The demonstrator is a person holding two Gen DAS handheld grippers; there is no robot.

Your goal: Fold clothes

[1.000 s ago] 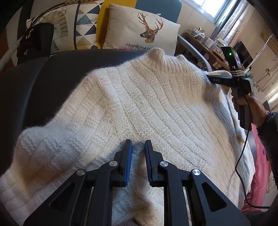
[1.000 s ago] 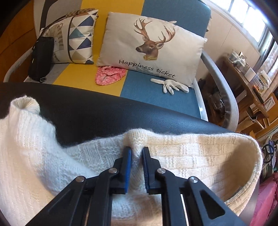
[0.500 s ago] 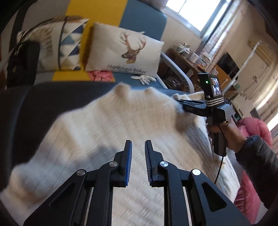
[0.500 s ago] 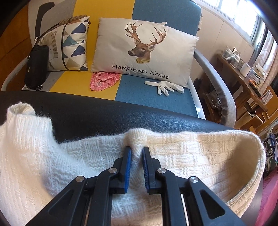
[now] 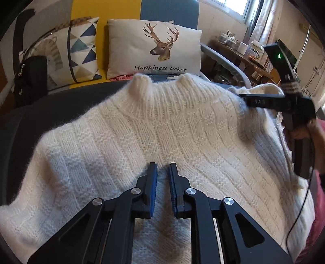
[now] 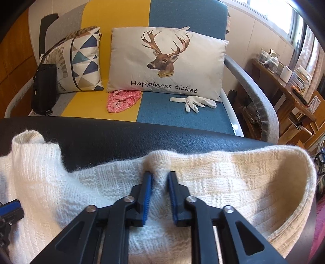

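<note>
— Knitwear fills the bottom of both my views. My left gripper hangs at lower centre over the white sweater, jaws at a narrow gap with nothing pinched between them.

— And your right one?

— My right gripper sits at lower centre of its view with a raised fold of the sweater's edge between its blue pads. Its jaws have just been opening, and the pads no longer press the wool. The fold stands up on its own.

— Where does the sweater lie?

— Spread on the black padded surface, ribbed collar towards the top of the left view. At the right of that view my hand holds the right gripper at the shoulder edge.

— Beyond that?

— A sofa with a deer cushion, a triangle-patterned cushion, a black bag, a pink cloth and a white glove.
</note>
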